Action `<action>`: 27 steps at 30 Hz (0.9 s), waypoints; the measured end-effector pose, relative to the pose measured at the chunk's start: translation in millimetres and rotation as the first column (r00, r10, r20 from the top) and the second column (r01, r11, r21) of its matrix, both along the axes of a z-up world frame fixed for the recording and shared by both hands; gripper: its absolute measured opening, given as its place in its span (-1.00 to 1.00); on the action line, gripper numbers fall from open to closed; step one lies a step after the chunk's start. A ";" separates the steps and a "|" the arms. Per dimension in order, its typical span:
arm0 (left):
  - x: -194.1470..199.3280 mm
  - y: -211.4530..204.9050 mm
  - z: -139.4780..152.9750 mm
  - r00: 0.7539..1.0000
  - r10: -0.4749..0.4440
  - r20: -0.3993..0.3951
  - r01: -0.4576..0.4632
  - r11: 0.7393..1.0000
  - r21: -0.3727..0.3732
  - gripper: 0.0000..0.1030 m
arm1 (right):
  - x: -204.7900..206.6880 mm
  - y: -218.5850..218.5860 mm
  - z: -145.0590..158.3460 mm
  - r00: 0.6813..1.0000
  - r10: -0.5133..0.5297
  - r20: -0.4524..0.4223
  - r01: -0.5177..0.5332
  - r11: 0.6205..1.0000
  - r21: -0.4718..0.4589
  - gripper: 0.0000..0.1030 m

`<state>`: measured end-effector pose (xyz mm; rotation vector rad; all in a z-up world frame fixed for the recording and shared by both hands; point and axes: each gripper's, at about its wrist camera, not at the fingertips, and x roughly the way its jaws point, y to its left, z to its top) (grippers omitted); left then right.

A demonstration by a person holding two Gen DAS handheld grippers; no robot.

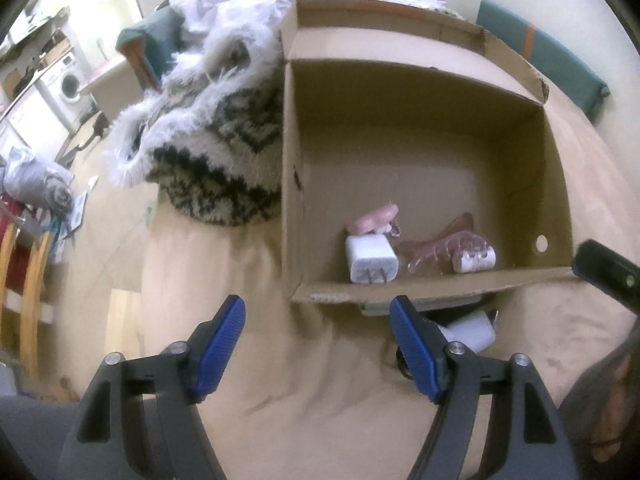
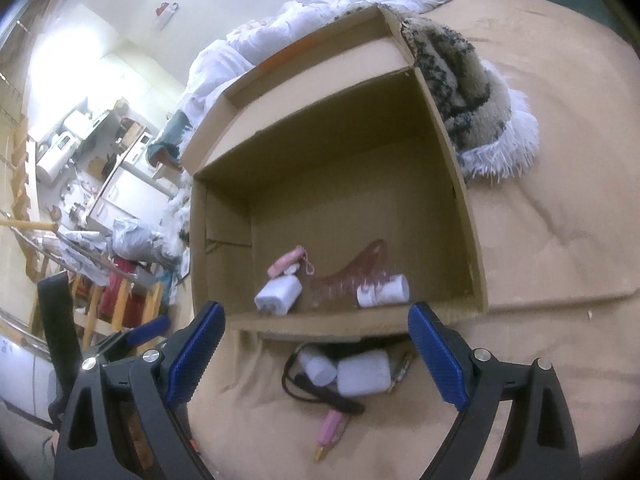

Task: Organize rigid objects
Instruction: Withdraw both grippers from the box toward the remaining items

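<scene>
Before the box (image 1: 420, 128), both grippers wide, empty.

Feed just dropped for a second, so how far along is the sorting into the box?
Done: a white charger, a pink item and a few other small pieces lie in the cardboard box. In hand: nothing; left gripper and right gripper are both open. Left: a white adapter, white bottle, black cable and pink pen outside the box.

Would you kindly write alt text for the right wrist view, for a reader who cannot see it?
An open right gripper hovers over a tan bedsheet, facing an open cardboard box. Inside the box lie a white charger, a pink item and a white cylinder; outside, before it, sit a white adapter, a small white bottle and a pink pen.
</scene>
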<state>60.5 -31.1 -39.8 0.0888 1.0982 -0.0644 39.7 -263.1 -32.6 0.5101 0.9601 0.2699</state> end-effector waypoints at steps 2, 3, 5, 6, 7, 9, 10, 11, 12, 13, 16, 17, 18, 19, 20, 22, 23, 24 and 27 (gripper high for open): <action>-2.9 2.3 -1.9 1.000 0.008 0.001 -0.008 1.000 -0.006 0.40 | -5.0 1.7 -1.1 1.000 0.001 -0.003 -0.001 1.000 -0.006 0.91; -4.0 3.6 -2.4 1.000 0.011 0.002 -0.011 1.000 -0.010 0.40 | -7.5 2.7 -1.7 1.000 0.001 -0.005 -0.001 1.000 -0.013 0.91; -5.6 6.6 -2.7 1.000 0.023 0.005 -0.023 1.000 -0.020 0.40 | -11.7 4.4 -3.5 1.000 0.002 -0.009 -0.002 1.000 -0.024 0.91; -6.5 8.3 -2.5 1.000 0.028 0.007 -0.027 0.999 -0.027 0.40 | -12.9 5.1 -4.3 1.000 0.002 -0.013 -0.003 1.000 -0.027 0.91; -7.1 9.7 -2.4 0.999 0.031 0.009 -0.030 0.999 -0.033 0.40 | -14.1 5.8 -5.6 1.000 0.002 -0.017 -0.003 0.999 -0.032 0.91; -7.7 12.0 -2.8 0.999 0.036 0.013 -0.035 0.999 -0.032 0.40 | -15.2 6.1 -7.5 1.000 -0.001 -0.023 0.000 0.999 -0.041 0.91; -8.2 13.3 -3.4 0.999 0.040 0.013 -0.039 0.999 -0.031 0.41 | -15.5 6.3 -8.4 1.000 -0.004 -0.026 0.002 0.999 -0.045 0.91; -8.6 14.8 -4.1 0.999 0.045 0.011 -0.044 0.999 -0.032 0.41 | -15.7 6.7 -9.1 1.000 -0.006 -0.029 0.005 0.999 -0.049 0.91; -9.0 16.3 -5.0 0.999 0.051 0.007 -0.051 0.998 -0.035 0.41 | -15.8 6.9 -9.7 0.999 -0.008 -0.031 0.007 0.999 -0.053 0.91; -9.1 18.0 -6.0 0.998 0.059 0.000 -0.059 0.997 -0.044 0.41 | -15.2 6.9 -10.3 0.999 -0.010 -0.034 0.008 0.998 -0.056 0.91; -10.3 22.3 -8.1 0.997 0.078 -0.017 -0.079 0.994 -0.073 0.41 | -14.0 6.8 -12.3 0.999 -0.018 -0.050 0.015 0.998 -0.065 0.91; -11.1 23.5 -8.6 0.997 0.081 -0.019 -0.082 0.993 -0.083 0.41 | -13.1 6.3 -13.0 0.998 -0.021 -0.062 0.017 0.998 -0.062 0.91; -12.0 24.6 -9.1 0.996 0.082 -0.020 -0.084 0.993 -0.088 0.41 | -12.5 5.6 -12.9 0.997 -0.021 -0.070 0.018 0.998 -0.053 0.91; -12.8 25.6 -9.6 0.996 0.084 -0.021 -0.085 0.993 -0.085 0.41 | -12.2 5.0 -12.2 0.997 -0.020 -0.073 0.016 0.999 -0.045 0.91; -13.4 26.6 -9.8 0.996 0.085 -0.021 -0.086 0.993 -0.079 0.41 | -12.5 4.4 -12.0 0.997 -0.022 -0.078 0.018 0.999 -0.050 0.91; -14.1 29.0 -11.1 0.996 0.084 -0.024 -0.086 0.994 -0.072 0.41 | -13.5 2.5 -15.6 0.994 -0.033 -0.105 0.029 0.999 -0.044 0.91; -13.9 30.6 -12.4 0.996 0.087 -0.029 -0.089 0.994 -0.071 0.41 | -13.3 1.9 -18.6 0.992 -0.034 -0.123 0.031 0.999 -0.029 0.91; -13.7 32.2 -13.8 0.995 0.090 -0.036 -0.092 0.993 -0.071 0.41 | -12.6 2.4 -22.5 0.989 -0.032 -0.147 0.031 0.999 -0.011 0.91; -12.5 37.8 -18.7 0.993 0.101 -0.065 -0.105 0.992 -0.073 0.41 | -8.0 8.4 -31.4 0.980 -0.024 -0.197 0.019 1.000 -0.025 0.91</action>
